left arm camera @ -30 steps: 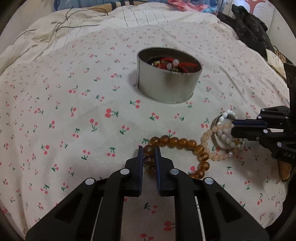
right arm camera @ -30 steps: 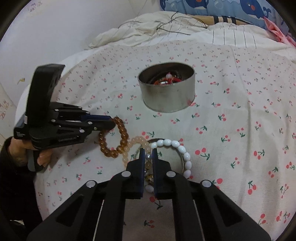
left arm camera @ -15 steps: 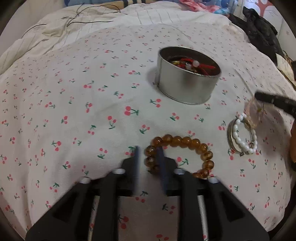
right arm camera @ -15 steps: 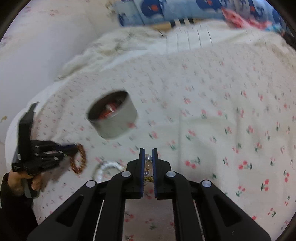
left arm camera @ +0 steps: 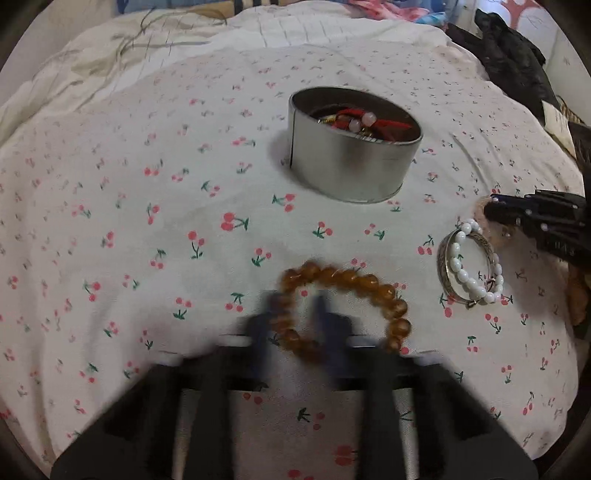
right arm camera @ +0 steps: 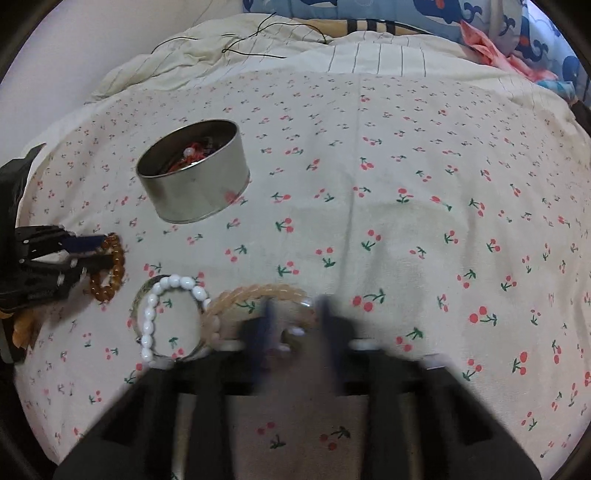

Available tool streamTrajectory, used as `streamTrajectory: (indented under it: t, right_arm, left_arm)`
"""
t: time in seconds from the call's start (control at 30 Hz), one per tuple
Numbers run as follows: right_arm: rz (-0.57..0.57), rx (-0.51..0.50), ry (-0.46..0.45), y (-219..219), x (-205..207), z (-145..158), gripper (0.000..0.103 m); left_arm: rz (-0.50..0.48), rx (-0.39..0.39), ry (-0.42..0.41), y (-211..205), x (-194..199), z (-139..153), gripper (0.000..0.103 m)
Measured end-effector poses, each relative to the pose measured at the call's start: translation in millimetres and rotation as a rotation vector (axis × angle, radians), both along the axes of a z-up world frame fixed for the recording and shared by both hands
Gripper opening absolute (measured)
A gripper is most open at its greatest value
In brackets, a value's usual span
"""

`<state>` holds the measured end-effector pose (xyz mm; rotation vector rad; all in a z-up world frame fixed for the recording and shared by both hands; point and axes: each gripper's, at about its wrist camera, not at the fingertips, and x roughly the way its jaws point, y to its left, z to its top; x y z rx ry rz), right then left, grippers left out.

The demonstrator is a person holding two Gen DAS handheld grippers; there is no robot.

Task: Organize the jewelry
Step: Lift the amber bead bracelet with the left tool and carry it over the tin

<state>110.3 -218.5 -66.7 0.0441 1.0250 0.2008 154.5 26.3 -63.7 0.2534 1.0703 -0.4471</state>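
White bedspread (left arm camera: 147, 221) scattered with small red cherries on green stems; plain silver-grey metal tin (left arm camera: 347, 170) holding red cord and pale pink beads; glossy amber-brown bead bracelet (left arm camera: 347, 280); milk-white bead bracelet (left arm camera: 469, 266) against a silver bangle (left arm camera: 443, 273); translucent peach-pink bead bracelet (right arm camera: 258, 295); black grippers with blue finger pads (right arm camera: 83, 242); blue whale-print pillow (right arm camera: 424, 14) behind

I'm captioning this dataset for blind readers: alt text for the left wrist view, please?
The blurred, open left gripper straddles an amber bead bracelet on a cherry-print bedspread. Beyond stands a round metal tin holding jewelry; at right, a white bead bracelet lies beside the right gripper.
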Motion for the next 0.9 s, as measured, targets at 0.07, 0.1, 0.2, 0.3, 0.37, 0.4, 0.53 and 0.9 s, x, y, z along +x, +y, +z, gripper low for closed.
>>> streamTrajectory:
  t: [0.07,0.1,0.2,0.3,0.37,0.4,0.53,0.9]
  right_arm:
    - [-0.004,0.017,-0.016,-2,-1,4,0.009]
    - [-0.006,0.033,-0.031,-3,-2,7,0.008]
    - [-0.005,0.088,-0.116,-6,-8,24,0.008]
    - [-0.007,0.138,-0.187,-10,-13,38,0.008]
    - [-0.012,0.159,-0.214,-12,-16,44,0.008]
    - [-0.016,0.176,-0.224,-14,-17,46,0.008]
    - [-0.027,0.225,-0.238,-19,-14,51,0.008]
    - [0.005,0.243,-0.232,-11,-11,48,0.008]
  left_arm:
    - [0.004,-0.030,-0.020,2,-1,7,0.010]
    - [0.004,-0.047,-0.032,5,-1,11,0.010]
    - [0.005,-0.095,-0.085,9,-3,26,0.010]
    - [0.010,-0.097,-0.118,10,-4,32,0.010]
    - [0.006,-0.089,-0.131,7,-5,33,0.010]
    - [0.002,-0.082,-0.139,6,-6,34,0.010]
    - [-0.011,-0.053,-0.166,0,-9,37,0.010]
    - [-0.011,0.037,-0.232,-8,-14,40,0.010]
